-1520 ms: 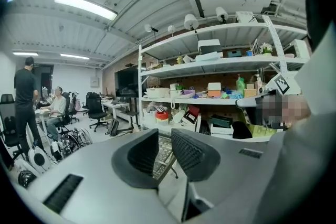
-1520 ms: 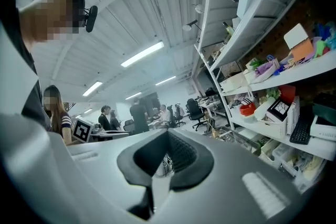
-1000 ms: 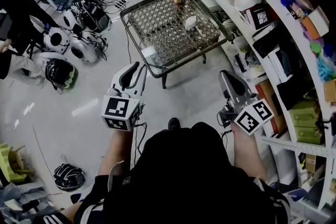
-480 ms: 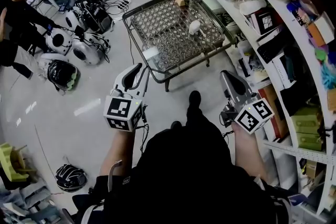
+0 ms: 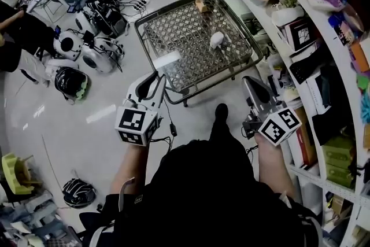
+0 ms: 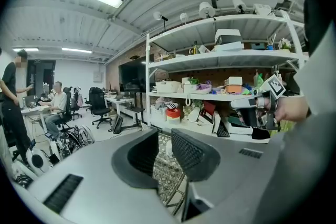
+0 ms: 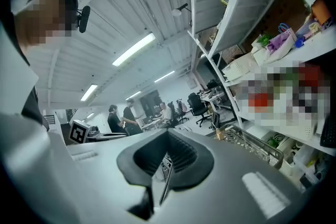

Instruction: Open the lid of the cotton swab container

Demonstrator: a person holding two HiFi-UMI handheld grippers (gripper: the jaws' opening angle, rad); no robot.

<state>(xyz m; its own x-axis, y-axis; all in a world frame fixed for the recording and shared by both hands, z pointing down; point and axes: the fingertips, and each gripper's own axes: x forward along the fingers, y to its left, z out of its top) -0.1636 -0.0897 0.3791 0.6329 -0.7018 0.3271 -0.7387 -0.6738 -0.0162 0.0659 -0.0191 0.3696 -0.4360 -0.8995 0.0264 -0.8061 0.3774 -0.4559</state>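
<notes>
On the workroom floor, seen from the head view, the person stands just short of a low wire-mesh table [image 5: 185, 26] that runs alongside a crowded shelf unit [image 5: 300, 37]. The small white object on the right half of the tabletop looks to be the cotton swab container [image 5: 217, 39]. It sits by itself with its lid on, well apart from both grippers. A small tan box [image 5: 202, 4] rests near the table's far edge, and a flat white piece [image 5: 167, 59] lies at its near left corner. The left gripper [image 5: 155, 78] and the right gripper [image 5: 250, 83] are held out side by side, both pointing toward the table, neither touching anything. Helmets [image 5: 72, 81] lie on the floor off to the left. In the left gripper view, that gripper's fingers are drawn together with only a thin slit between the pads and nothing in it. The mesh of the table shows through the slit, and the other gripper is visible at the right against the shelves. In the right gripper view, the fingers are likewise pressed together and empty, with the table's rim and the tan box beyond them to the right.
</notes>
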